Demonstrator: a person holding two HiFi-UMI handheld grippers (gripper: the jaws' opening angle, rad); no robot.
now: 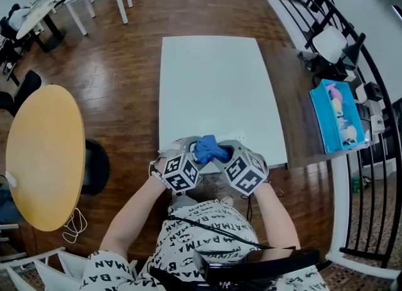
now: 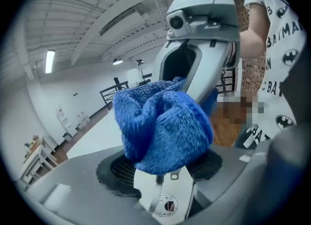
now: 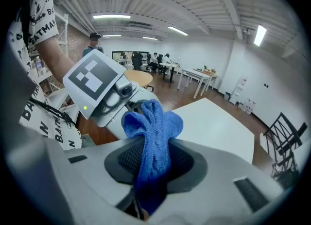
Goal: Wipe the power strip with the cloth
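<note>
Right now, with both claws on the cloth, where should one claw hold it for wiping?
Grip the thin folded strip of the cloth where the right claw pinches it, coming from the right. That part is flat and narrow; the thick round bunch at the left claw could probably serve as the pad.

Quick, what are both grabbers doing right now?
Left gripper: blue cloth bunched between its fingers; grip cannot be told.
Right gripper: closed on the blue cloth.
</note>
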